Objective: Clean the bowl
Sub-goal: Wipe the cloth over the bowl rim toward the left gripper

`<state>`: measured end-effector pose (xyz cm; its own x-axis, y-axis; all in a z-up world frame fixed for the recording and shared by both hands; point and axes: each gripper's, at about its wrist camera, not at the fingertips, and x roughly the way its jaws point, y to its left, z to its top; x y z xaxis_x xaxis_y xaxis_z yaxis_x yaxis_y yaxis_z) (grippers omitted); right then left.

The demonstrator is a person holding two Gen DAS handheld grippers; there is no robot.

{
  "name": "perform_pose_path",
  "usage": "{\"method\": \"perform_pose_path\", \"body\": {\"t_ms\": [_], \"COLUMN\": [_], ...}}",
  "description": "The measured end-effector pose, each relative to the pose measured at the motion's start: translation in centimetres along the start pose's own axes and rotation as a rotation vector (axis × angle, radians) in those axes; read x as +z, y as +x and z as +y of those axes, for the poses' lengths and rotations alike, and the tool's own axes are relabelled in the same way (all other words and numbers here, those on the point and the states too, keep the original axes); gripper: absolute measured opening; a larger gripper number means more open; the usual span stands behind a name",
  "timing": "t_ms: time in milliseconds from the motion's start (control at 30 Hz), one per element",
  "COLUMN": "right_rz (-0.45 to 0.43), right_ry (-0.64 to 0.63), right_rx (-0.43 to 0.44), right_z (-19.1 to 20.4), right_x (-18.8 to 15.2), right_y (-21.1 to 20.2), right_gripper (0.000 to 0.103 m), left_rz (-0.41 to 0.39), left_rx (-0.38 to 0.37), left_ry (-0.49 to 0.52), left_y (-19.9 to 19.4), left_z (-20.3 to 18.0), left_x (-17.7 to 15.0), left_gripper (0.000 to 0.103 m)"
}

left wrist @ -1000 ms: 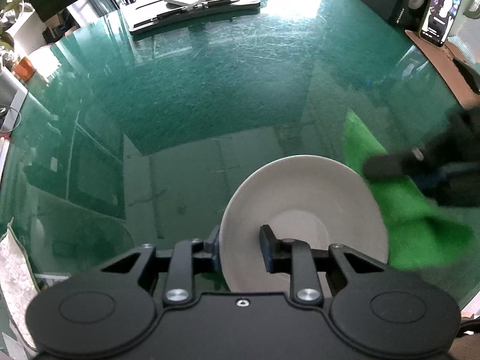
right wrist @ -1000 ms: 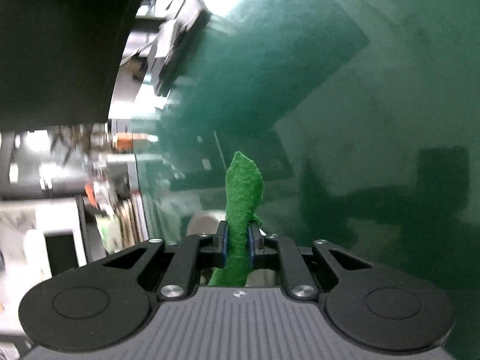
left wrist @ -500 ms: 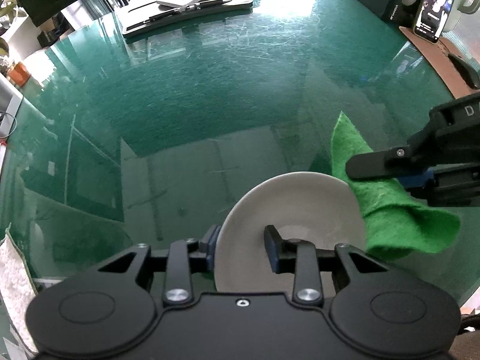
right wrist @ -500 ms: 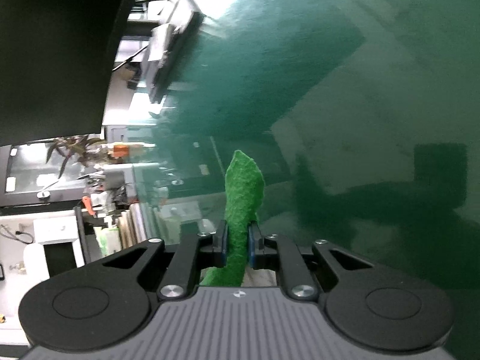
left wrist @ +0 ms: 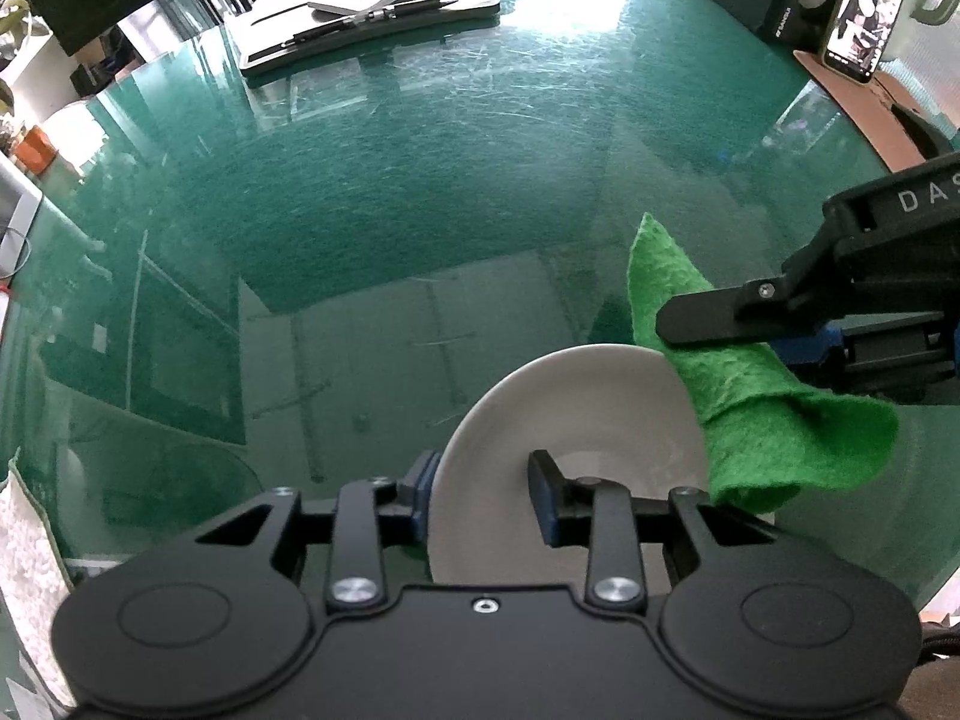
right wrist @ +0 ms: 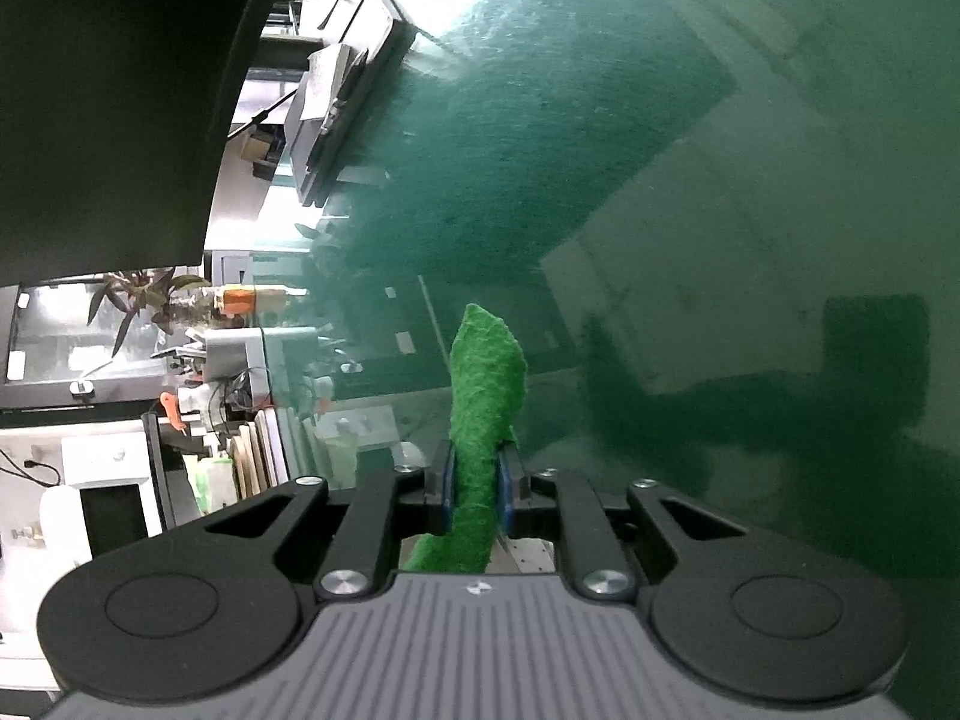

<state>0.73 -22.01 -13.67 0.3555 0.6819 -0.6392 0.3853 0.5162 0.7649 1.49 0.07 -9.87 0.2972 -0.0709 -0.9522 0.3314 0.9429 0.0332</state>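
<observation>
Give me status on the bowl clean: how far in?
Done: both grips are set. The left tool clamps the bowl by its rim; the right tool pinches the green cloth. In hand: the cloth hangs at the bowl's right edge. Left: wiping the inside; whether any has happened can't be told.

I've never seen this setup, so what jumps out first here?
A bright green cloth, pinched in the right gripper, hangs over the right rim of a white bowl. The left gripper clamps the bowl's near rim above a glossy green glass table.
</observation>
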Motion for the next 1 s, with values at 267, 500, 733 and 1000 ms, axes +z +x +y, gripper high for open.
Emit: {"method": "perform_pose_path", "body": {"t_ms": [267,500,733,1000], "right_rz": [0.0,0.004,0.005,0.028], "right_ry": [0.0,-0.001,0.001,-0.039], "right_rx": [-0.005,-0.009,-0.007,-0.014], "right_z": [0.2,0.3,0.2,0.3], "right_x": [-0.1,0.0,0.0,0.0], "right_y": [0.0,0.1,0.0,-1.0], "right_gripper": [0.017,0.017,0.017,0.017], "left_rz": [0.0,0.0,-0.001,0.0], "left_rx": [0.001,0.001,0.002,-0.019], "left_ry": [0.003,0.006,0.006,-0.019], "left_y": [0.1,0.1,0.1,0.1], "left_z": [-0.1,-0.1,-0.2,0.3], "left_x": [0.0,0.0,0.0,0.0], "left_gripper": [0.032,0.032,0.033,0.033]}}
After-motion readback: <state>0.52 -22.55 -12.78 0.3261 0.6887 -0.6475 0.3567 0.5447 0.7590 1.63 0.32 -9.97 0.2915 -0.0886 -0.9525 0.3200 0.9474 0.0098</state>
